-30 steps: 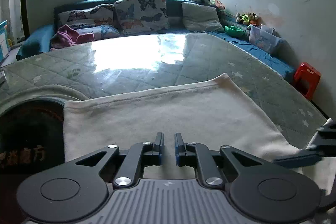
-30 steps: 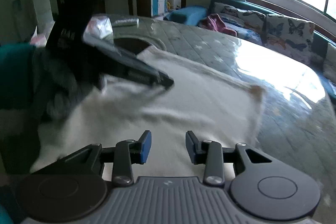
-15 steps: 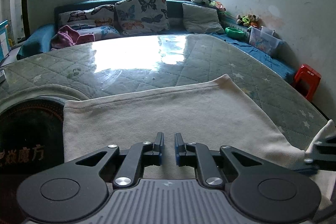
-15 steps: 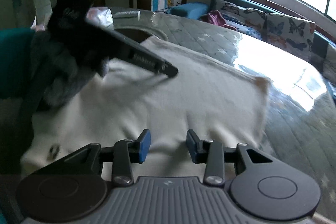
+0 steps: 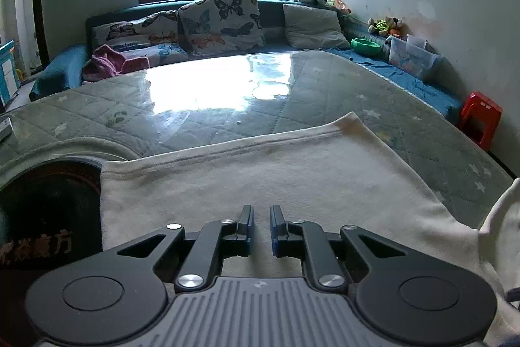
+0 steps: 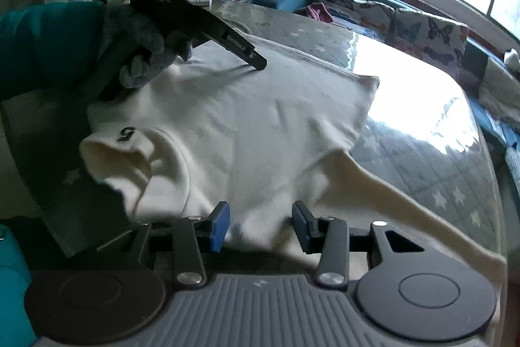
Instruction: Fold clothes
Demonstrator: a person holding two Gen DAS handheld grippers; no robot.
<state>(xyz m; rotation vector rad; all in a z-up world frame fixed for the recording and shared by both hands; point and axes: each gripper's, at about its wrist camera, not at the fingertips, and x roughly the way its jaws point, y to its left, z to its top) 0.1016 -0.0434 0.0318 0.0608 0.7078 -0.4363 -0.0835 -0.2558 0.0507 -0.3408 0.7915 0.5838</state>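
On the glass-topped quilted table [image 5: 292, 93] lies a cream long-sleeved top [image 6: 253, 119], spread flat. Left gripper [image 5: 261, 226] hovers above it, narrowly parted, empty; right gripper [image 6: 259, 225] gapes wide, empty, at its near edge.

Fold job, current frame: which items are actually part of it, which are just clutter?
In the job:
- cream garment, spread flat on the table
- left gripper, over the garment
- right gripper, at the garment's near edge

Just lying about:
- butterfly cushions
- pink cloth on the sofa
- green bowl
- clear plastic bin
- red stool
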